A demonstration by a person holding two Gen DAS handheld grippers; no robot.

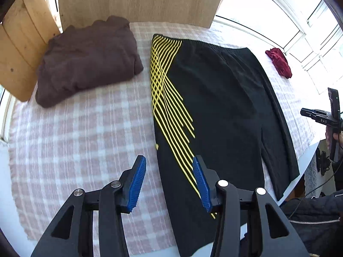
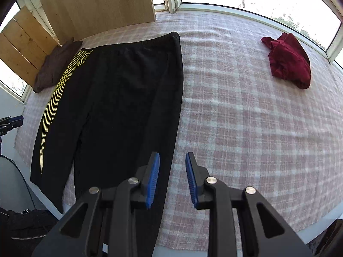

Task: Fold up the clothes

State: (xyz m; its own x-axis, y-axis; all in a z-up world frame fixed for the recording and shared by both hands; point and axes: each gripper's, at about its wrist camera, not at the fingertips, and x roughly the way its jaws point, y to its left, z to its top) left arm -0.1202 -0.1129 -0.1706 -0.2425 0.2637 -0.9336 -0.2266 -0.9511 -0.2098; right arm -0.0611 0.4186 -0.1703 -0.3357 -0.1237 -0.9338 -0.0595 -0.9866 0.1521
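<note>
Letters "DAS" on right gripper [image 1: 321, 117] body; both grippers' fingers apart, empty, above black shorts [image 1: 214, 107].

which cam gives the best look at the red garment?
Right wrist view: the red garment lies crumpled, whole and fairly large on the checked blanket. Left wrist shows it only small near the frame's right side.

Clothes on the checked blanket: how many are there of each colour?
Black with yellow stripes: 1, the black trousers lying spread flat.
Brown: 1, the brown garment, folded.
Red: 1, the red garment, crumpled.
Total: 3 clothes on the checked blanket.
</note>
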